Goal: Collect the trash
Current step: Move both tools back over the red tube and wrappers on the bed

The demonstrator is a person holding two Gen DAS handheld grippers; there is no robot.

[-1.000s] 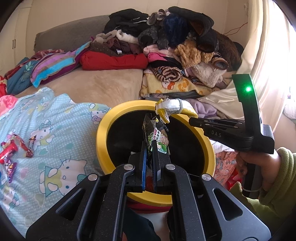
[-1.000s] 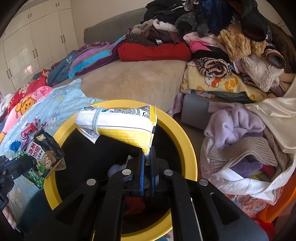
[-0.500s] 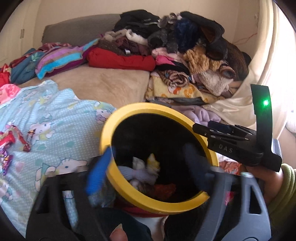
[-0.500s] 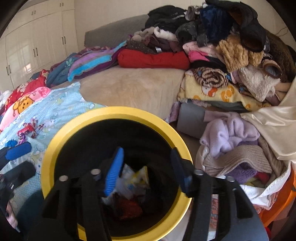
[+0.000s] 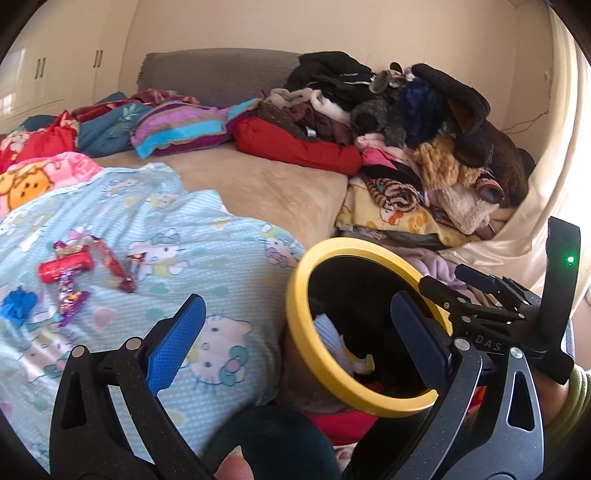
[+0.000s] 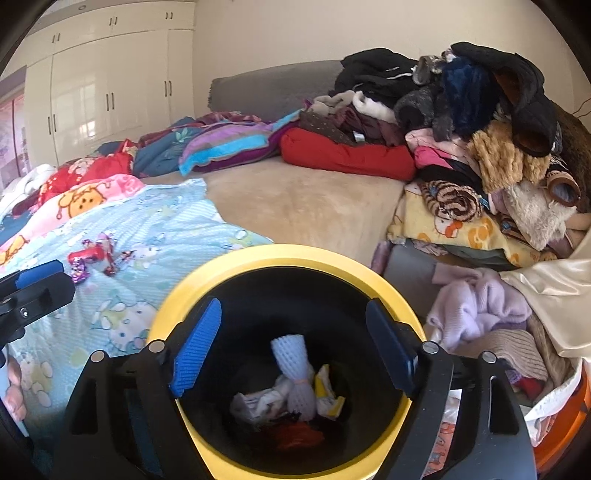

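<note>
Bedroom, daylit from the right

Cream walls (image 6: 280, 33). Glossy white wardrobe (image 6: 107, 92) with dark handles at far left. Bed (image 6: 303, 203) under a beige cover, grey headboard (image 6: 273, 88) against the wall. Pale curtain (image 5: 554, 155) at right, brightly backlit. Clothes pile (image 6: 461, 122) heaped on the bed's right side.
</note>
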